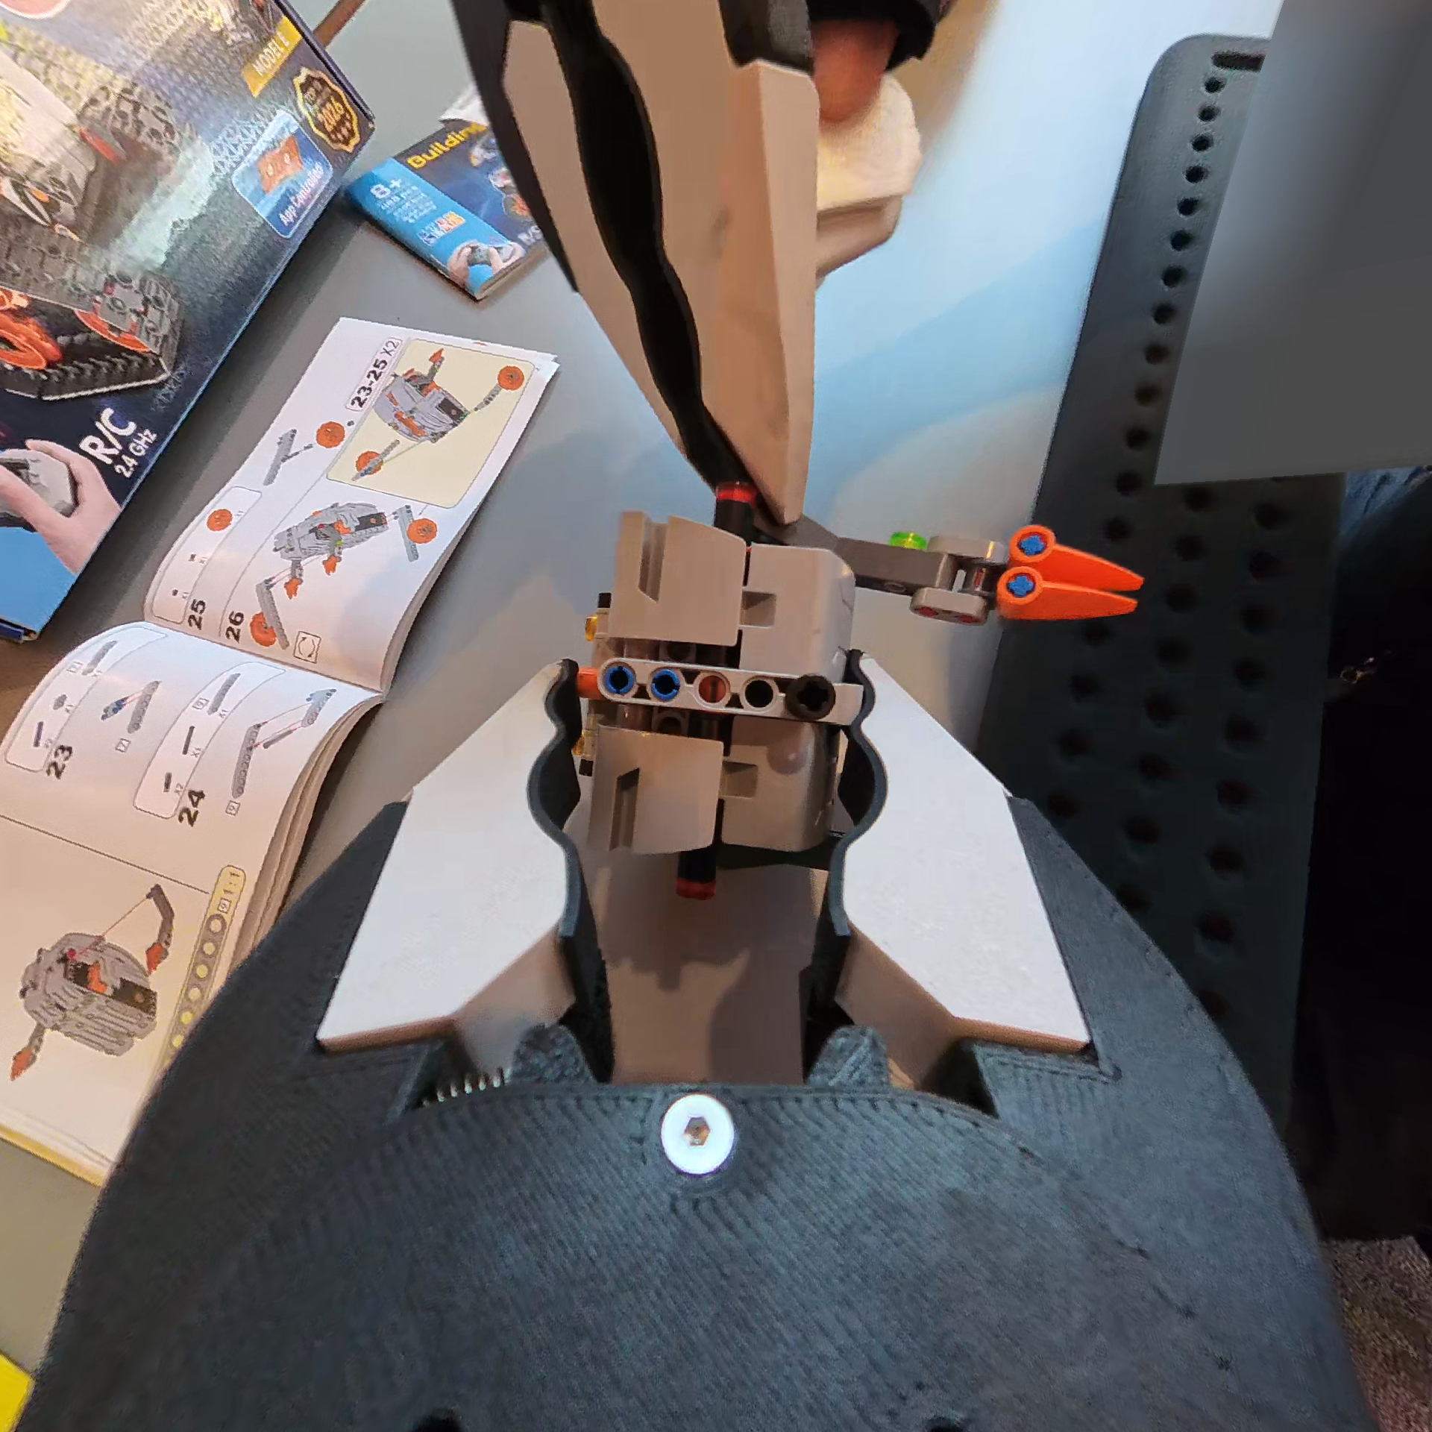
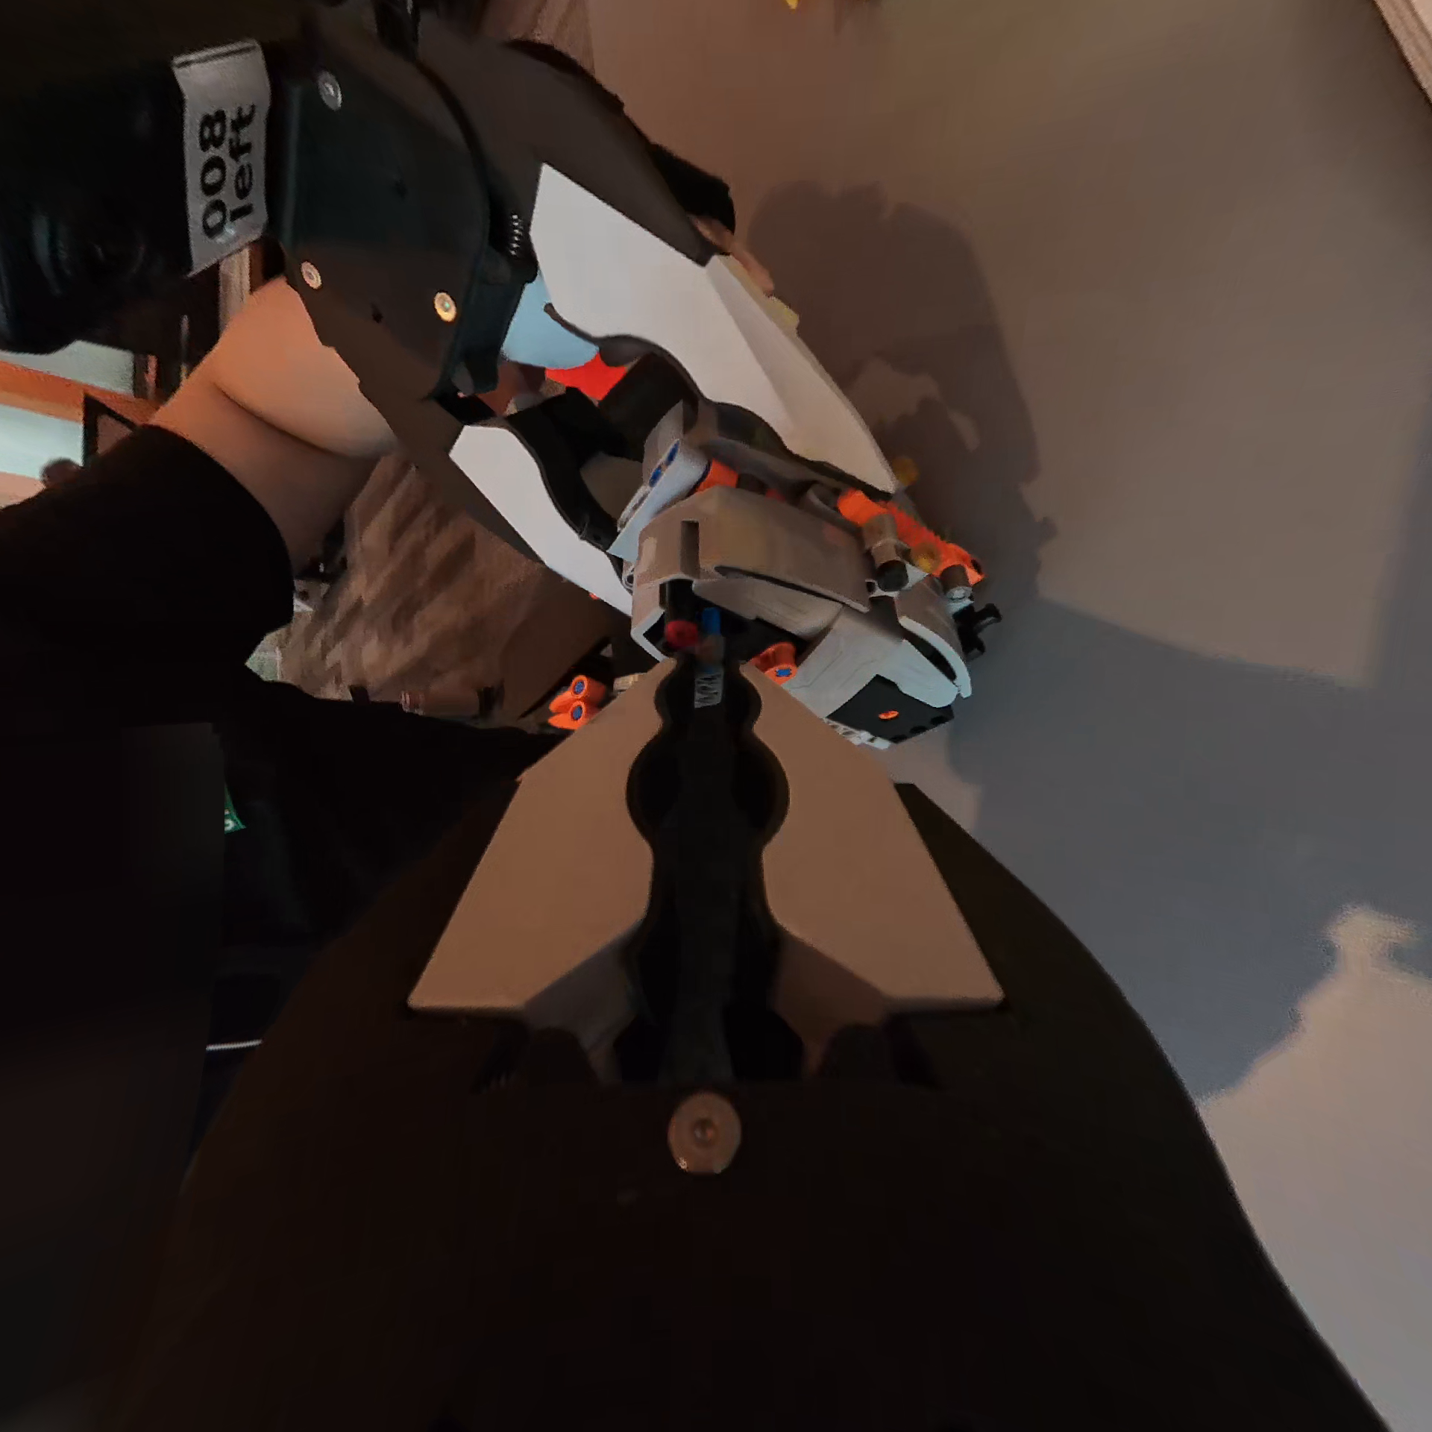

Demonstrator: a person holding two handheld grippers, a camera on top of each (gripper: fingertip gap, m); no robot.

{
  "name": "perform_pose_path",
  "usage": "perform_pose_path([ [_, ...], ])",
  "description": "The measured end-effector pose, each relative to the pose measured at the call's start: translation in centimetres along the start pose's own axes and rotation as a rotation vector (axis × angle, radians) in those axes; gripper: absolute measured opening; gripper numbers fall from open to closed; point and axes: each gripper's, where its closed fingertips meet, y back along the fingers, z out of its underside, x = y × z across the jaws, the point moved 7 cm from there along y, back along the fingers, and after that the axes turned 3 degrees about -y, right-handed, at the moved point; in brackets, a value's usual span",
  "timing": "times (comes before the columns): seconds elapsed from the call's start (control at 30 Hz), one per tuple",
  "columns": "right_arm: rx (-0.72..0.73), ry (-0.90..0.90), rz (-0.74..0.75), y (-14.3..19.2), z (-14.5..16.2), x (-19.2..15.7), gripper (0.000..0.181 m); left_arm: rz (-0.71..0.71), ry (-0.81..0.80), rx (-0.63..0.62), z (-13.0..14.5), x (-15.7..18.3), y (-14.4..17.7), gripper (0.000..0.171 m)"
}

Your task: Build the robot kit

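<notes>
My left gripper (image 1: 713, 674) is shut on a grey brick-built model (image 1: 697, 597), gripping its sides at a grey holed beam (image 1: 721, 690). A grey arm with two orange claws (image 1: 1073, 581) sticks out to the model's right. My right gripper (image 1: 755, 504) comes down from above, shut on the top end of a black axle with a red end (image 1: 732, 496) that runs through the model. In the right wrist view, my right gripper (image 2: 709, 659) pinches that axle at the model (image 2: 775, 573), and one of the left gripper's white fingers (image 2: 659, 310) reaches in from the upper left.
An open instruction booklet (image 1: 271, 620) lies on the grey table (image 1: 604, 387) at the left. A dark-blue toy box (image 1: 116, 232) and a small blue booklet (image 1: 457, 209) lie beyond it. A black perforated chair back (image 1: 1162, 620) stands at the right. A person's forearm (image 2: 294, 434) holds the left gripper. My left and right fingertips are right by each other.
</notes>
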Motion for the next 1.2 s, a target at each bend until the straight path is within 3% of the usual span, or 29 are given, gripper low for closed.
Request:
perform_pose_path([
  [0.17, -0.105, -0.007, -0.011, 0.1, -0.4, 0.2, 0.006, 0.017, -0.025, -0.038, -0.4, 0.0, -0.3, 0.067],
  [0.37, -0.077, -0.007, -0.052, 0.2, -0.5, 0.7, 0.005, 0.028, -0.006, -0.043, -0.4, -0.3, -0.4, 0.067],
  [0.7, -0.164, 0.044, 0.016, 0.1, -1.0, 0.3, 0.005, 0.026, -0.044, -0.097, -0.8, -0.2, -0.5, 0.066],
  [0.8, -0.046, 0.062, -0.013, 0.1, -0.4, 0.4, 0.006, 0.024, -0.019, -0.079, -0.6, -0.2, -0.4, 0.067],
  [0.97, 0.278, 0.102, -0.051, -0.2, 1.0, 0.7, 0.007, 0.015, 0.02, -0.054, -0.2, -0.5, -0.1, 0.067],
  [1.2, 0.541, 0.144, -0.01, -0.5, 2.5, 0.7, 0.007, 0.01, 0.03, -0.061, -0.3, -0.5, -0.2, 0.067],
])
